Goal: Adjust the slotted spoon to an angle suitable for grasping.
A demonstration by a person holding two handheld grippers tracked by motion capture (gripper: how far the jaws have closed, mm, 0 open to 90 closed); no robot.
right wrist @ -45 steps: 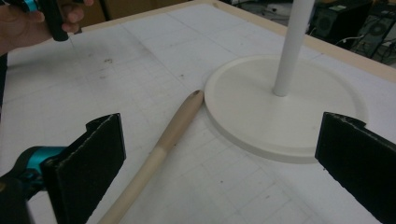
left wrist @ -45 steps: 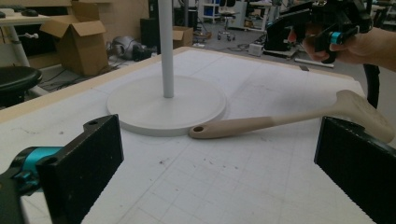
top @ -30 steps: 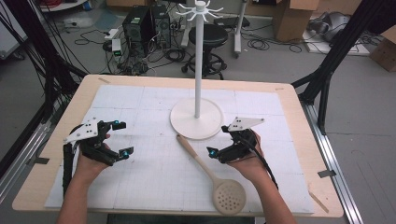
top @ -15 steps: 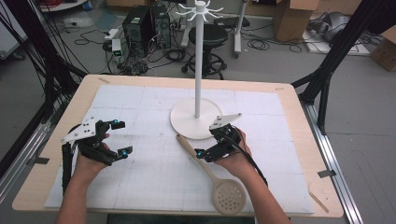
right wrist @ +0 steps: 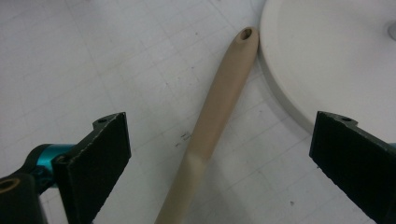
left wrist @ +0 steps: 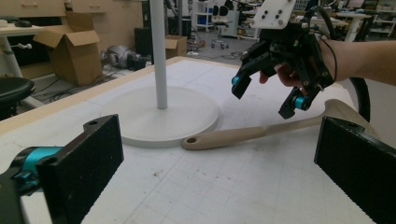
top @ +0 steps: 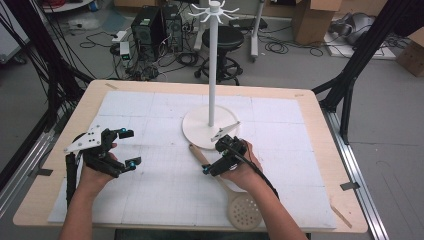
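The wooden slotted spoon [top: 220, 185] lies flat on the white mat [top: 165, 200], its perforated bowl at the near edge of the bench [top: 320, 107] and its handle running up and left, so that the tip with the hanging hole sits just beside the round base [top: 200, 131] of the stand.

The right tool [top: 218, 159] hangs over the handle with its jaws spread wide. In the right gripper view the handle runs up between the 2 pads [right wrist: 100, 158], clear of both. The left tool [top: 125, 147] sits well to the left over bare mat, also spread and holding nothing.

Likely trouble, as I judge it:
- If the jaws close from this height, they may catch only the top of the rounded handle, and it could roll or squirt out.
- The far pad is over the lip of the base, so a straight descent could land it on that lip and stop the tool short.
- A pinch this close to the tip leaves the heavy bowl far out, and the spoon may swing down when lifted.

Room is good to the left and toward the near side. Further back, the pole [top: 212, 65] rises just beyond the right hand [top: 242, 170], with its hooks [top: 214, 9] high above, so any lift needs to drift away from it. The bench edges are far off.
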